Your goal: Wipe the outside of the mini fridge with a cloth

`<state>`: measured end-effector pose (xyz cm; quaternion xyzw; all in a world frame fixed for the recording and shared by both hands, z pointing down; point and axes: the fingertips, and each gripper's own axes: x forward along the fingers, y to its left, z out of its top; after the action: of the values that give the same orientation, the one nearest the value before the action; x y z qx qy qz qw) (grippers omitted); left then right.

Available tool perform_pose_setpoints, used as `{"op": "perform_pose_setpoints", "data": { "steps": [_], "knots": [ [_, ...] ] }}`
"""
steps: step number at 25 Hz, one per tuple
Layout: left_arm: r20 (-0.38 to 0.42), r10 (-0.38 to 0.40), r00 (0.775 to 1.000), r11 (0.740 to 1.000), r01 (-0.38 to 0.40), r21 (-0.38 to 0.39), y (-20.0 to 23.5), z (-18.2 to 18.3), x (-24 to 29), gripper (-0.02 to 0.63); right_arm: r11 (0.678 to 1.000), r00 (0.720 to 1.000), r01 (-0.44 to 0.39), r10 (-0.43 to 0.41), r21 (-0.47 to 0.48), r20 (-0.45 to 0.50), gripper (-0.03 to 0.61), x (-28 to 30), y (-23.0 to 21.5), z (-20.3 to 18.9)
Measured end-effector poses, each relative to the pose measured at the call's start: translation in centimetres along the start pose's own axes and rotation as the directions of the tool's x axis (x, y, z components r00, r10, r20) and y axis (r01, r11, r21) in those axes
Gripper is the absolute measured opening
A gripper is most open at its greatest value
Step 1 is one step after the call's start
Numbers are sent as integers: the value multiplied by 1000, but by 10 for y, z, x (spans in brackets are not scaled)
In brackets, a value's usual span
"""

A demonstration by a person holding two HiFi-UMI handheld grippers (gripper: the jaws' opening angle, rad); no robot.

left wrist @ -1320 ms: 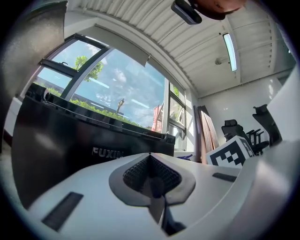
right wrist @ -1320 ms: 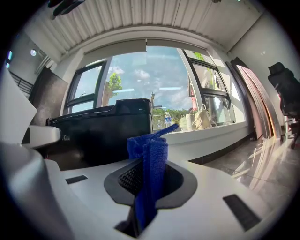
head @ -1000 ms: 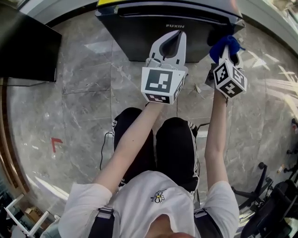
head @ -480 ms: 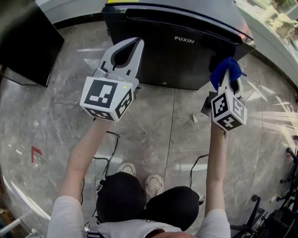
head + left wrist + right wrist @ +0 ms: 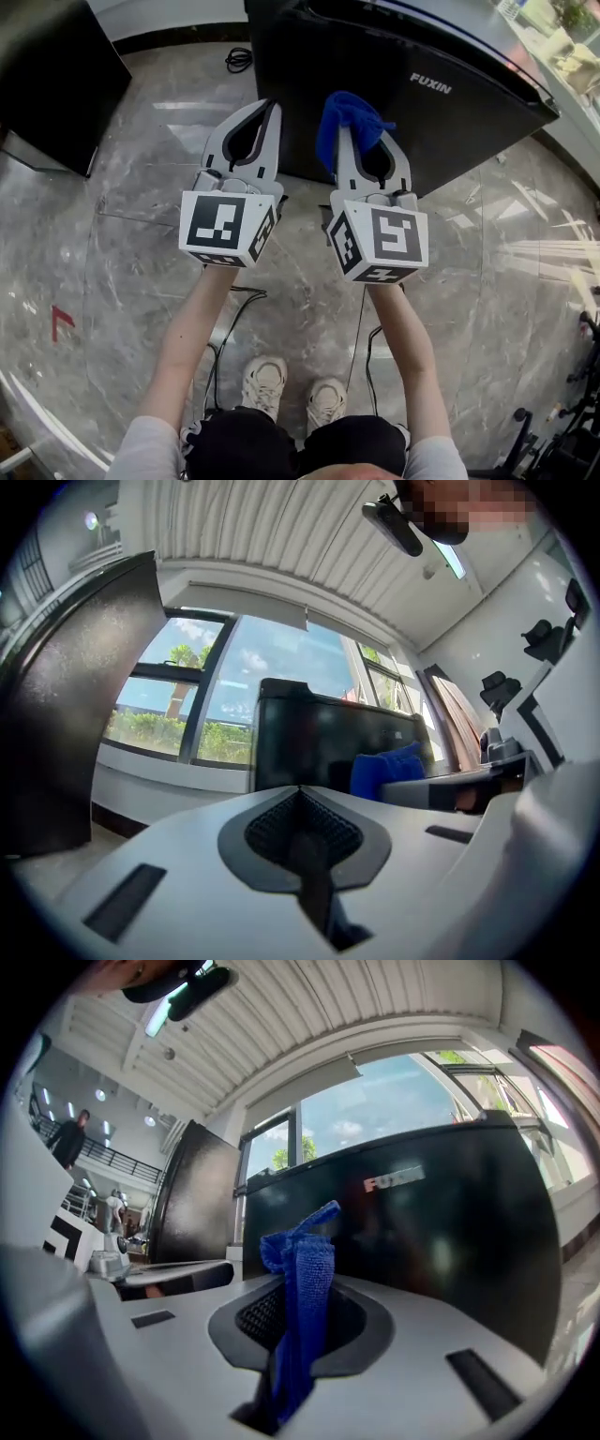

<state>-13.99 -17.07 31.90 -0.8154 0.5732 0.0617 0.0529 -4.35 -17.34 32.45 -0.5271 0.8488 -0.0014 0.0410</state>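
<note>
The black mini fridge stands on the marble floor ahead, its FUXIN door facing me; it fills the right gripper view and shows dark in the left gripper view. My right gripper is shut on a blue cloth, which sticks up between its jaws close in front of the fridge door's left part. My left gripper sits just to its left, jaws together with nothing between them, level with the fridge's left edge. The cloth also shows at the right of the left gripper view.
A large dark cabinet stands at the left. A coiled black cable lies on the floor behind the fridge's left side, and another cable runs by the person's shoes. Office chair bases sit at the lower right.
The right gripper with the cloth has swung left from the fridge's right corner to its left front. The left gripper has drawn in beside it. The person has stood up from a crouch.
</note>
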Motion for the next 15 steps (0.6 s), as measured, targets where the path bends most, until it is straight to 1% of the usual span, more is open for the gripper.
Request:
{"op": "perform_pose_setpoints", "data": {
  "steps": [2,5,9,12,15],
  "knots": [
    [11,37,999,999,-37,4,21,-3,-2,5,999,999,-31,31,18,17,61,23,23,-3],
    [-2,95,995,995,-95,-9,55,-15,-13,5,997,997,-69,68,22,33,62,46,54,-12],
    [-34,169,985,984,-171,-49,91,-38,-31,5,993,993,-115,115,23,-1,62,59,87,-34],
    [-48,194,980,977,-197,-77,102,-50,-38,5,995,995,-95,96,30,-11,63,69,91,-42],
    [-46,185,982,979,-188,-78,97,-50,-39,5,997,997,-83,83,8,-12,62,71,89,-40]
  ]
}}
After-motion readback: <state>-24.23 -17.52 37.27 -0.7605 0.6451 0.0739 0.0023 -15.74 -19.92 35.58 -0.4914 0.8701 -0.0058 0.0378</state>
